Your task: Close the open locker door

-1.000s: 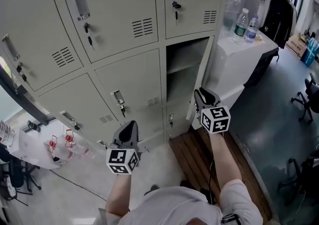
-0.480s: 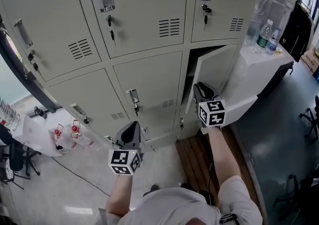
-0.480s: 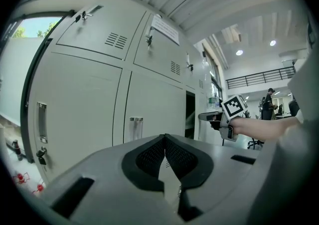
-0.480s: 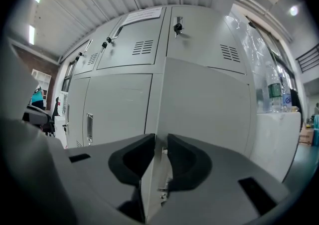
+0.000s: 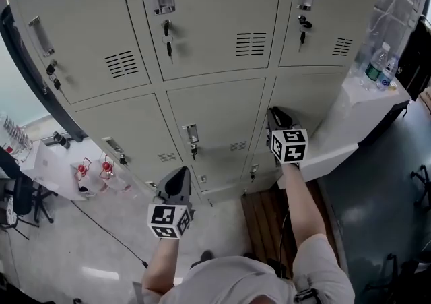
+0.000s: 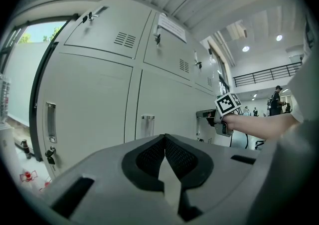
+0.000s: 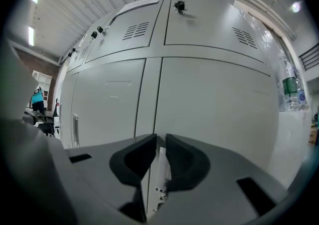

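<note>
The grey locker door point(image 5: 306, 104) in the middle row at the right now lies flush with its neighbours; in the right gripper view the same door point(image 7: 214, 104) fills the frame. My right gripper point(image 5: 275, 113) has its tips against that door's left edge. Its jaws point(image 7: 161, 137) are closing, a narrow gap is left, and nothing is between them. My left gripper point(image 5: 176, 174) hangs lower left in front of the bottom lockers, away from any handle. The left gripper point(image 6: 164, 137) is shut with its pads meeting on nothing.
Water bottles point(image 5: 379, 63) stand on a white cabinet point(image 5: 350, 117) right of the lockers. A wooden pallet point(image 5: 262, 218) lies on the floor below the right arm. Keys point(image 5: 168, 43) hang in several locks. A low white table point(image 5: 54, 174) sits at the left.
The locker door has swung from wide open to flush with the row. My right gripper followed it in toward the locker front. The left gripper stayed put.
</note>
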